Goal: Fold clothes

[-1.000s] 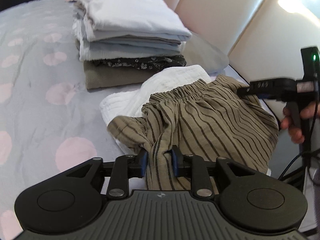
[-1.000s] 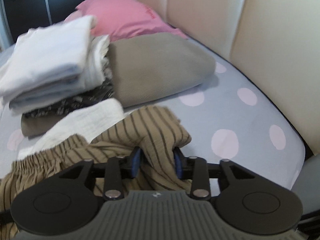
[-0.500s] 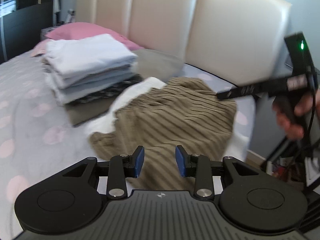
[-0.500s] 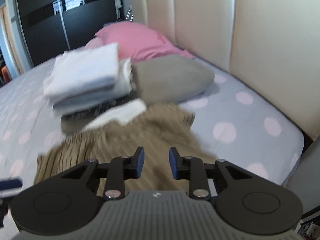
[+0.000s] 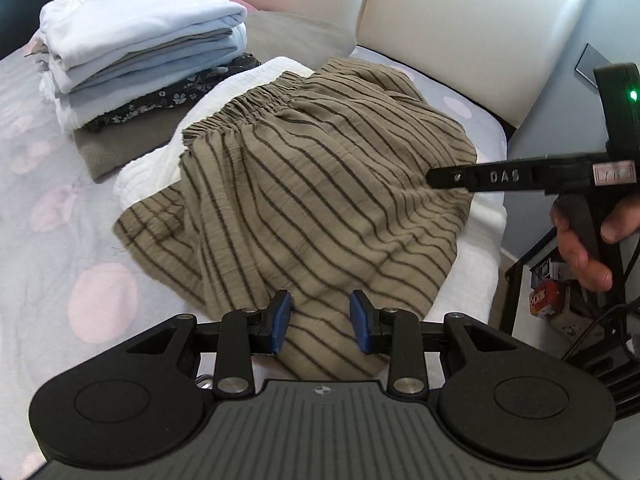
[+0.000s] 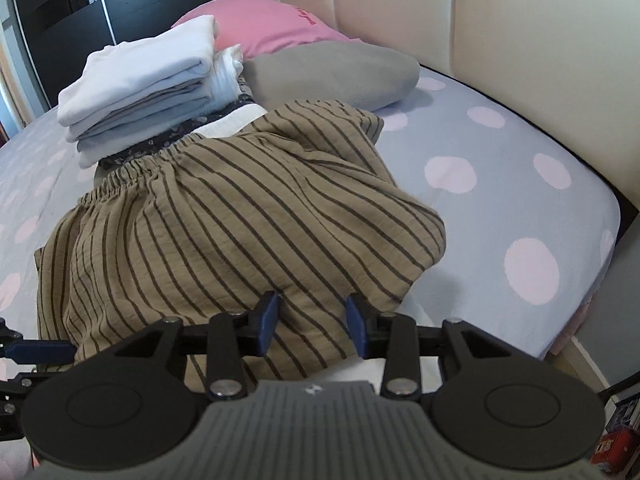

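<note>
Polka-dot bed (image 6: 500,184) against a cream padded headboard (image 6: 520,32). Striped shorts (image 5: 320,184) lie loose just ahead of both grippers' fingers: left gripper (image 5: 320,322) parted and empty, right gripper (image 6: 312,322) widening. Folded stack (image 5: 140,52) beyond.

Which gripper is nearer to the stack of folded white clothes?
Left. The left gripper is at the side nearer the stack of folded white clothes; the right gripper is beyond.

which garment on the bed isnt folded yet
The olive-brown, dark-striped garment with the gathered elastic waistband, lying rumpled over white cloth. The pale and floral pieces sit neatly folded in the stack behind it.
</note>
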Demonstrator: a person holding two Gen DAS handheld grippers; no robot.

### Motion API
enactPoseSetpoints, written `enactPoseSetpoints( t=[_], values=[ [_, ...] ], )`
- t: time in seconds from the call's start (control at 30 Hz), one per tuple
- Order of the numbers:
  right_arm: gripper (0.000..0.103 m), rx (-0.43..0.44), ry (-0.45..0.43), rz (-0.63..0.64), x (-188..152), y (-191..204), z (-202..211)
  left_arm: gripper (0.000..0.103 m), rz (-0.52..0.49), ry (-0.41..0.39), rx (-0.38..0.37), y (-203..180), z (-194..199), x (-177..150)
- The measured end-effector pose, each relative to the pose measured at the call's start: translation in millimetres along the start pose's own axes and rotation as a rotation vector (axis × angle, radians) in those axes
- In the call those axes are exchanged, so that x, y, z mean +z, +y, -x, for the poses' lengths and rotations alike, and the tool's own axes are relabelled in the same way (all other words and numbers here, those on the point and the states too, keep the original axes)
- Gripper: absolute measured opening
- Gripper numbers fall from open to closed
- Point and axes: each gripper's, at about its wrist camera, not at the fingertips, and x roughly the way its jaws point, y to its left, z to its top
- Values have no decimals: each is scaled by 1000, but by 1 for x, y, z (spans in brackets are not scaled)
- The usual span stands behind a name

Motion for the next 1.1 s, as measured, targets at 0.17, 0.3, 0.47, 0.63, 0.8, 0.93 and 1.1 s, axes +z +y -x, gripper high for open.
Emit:
enactPoseSetpoints(
  t=[0.17,0.3,0.47,0.63,0.8,0.93,1.1],
  values=[
    [41,-55,25,-64,4,6,21,30,1,-6,31,-1,29,-3],
    [42,-110,70,-92,8,22,49,31,-12,-25,48,-7,55,-5],
    [48,-135,96,-79,10,52,96,35,-9,-57,51,-15,91,-10],
    [51,-147,97,-109,4,84,143,37,3,-115,57,-18,121,-16],
    [54,-162,4,-158,-24,111,174,41,14,-159,84,-18,140,-22],
    [55,-205,-76,-181,-50,125,182,42,10,-187,114,-17,146,-27],
    [57,-265,-151,-259,-72,132,187,48,8,-204,104,-14,148,-30]
  ],
)
